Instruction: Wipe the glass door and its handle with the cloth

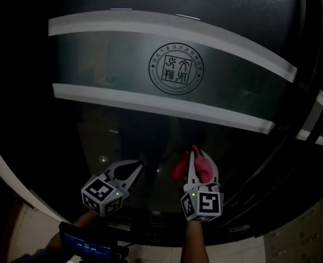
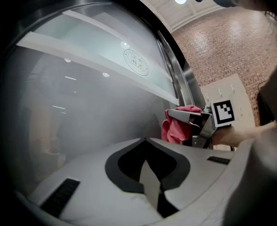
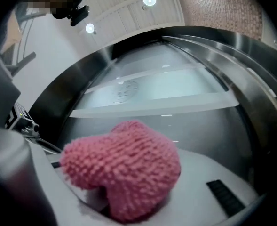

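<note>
Right gripper (image 1: 195, 156) clamps cloth (image 1: 204, 167) below glass door (image 1: 95, 126)'s frosted band (image 1: 150, 101).

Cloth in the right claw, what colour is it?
The cloth is pink, clearest in the right gripper view.

The pink cloth (image 3: 122, 168) hides the jaw tips of the right gripper (image 1: 197, 159) in that gripper's own view, while above the cloth the round seal (image 1: 176, 68) on the glass door (image 1: 150, 119) is too dim to read and the door is cut off at the head view's upper edge.
</note>
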Available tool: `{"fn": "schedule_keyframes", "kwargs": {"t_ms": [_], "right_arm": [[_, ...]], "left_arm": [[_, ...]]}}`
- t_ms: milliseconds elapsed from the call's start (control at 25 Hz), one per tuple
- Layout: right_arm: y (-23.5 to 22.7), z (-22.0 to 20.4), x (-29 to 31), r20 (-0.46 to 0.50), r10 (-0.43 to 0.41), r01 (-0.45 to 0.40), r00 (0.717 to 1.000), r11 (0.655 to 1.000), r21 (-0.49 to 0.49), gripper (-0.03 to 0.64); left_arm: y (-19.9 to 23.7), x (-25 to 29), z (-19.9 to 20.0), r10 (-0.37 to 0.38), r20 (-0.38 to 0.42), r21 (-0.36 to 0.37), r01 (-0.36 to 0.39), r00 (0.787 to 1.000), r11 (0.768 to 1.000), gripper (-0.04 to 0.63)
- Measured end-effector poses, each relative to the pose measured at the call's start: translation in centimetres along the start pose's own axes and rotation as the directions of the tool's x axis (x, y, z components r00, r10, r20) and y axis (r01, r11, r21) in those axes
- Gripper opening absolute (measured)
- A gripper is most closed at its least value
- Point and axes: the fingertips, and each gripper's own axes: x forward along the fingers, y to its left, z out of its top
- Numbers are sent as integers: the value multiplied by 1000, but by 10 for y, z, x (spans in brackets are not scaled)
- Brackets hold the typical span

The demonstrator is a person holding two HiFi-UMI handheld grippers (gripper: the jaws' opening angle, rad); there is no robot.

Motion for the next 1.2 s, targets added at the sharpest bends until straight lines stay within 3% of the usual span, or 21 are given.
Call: {"fn": "schedule_keyframes", "kwargs": {"t_ms": [160,360,640,840,1000,1200], "right_arm": [[118,-25,28,19,184,-185,983,983,22,51],[255,-53,58,-10,382,-378,924,918,118,51],[382,-74,93,1,523,-511,853,833,210,51],[406,-86,100,-16,536,-519,844,825,223,51],[378,-93,99,-34,484,-469,875,862,194,51],[305,-95,80,-54,389,-375,919,910,176,51]], "left_arm": [[46,-48,-10,122,10,15,-122,992,992,6],[101,-111,-19,259,-8,0,-259,966,966,6],[168,-185,-44,384,-57,55,-381,922,923,6],[182,-202,-46,407,-71,50,-404,911,913,6],[169,-180,-49,356,-75,41,-354,931,934,6],[125,-127,-50,248,-70,33,-246,966,969,6]]}}
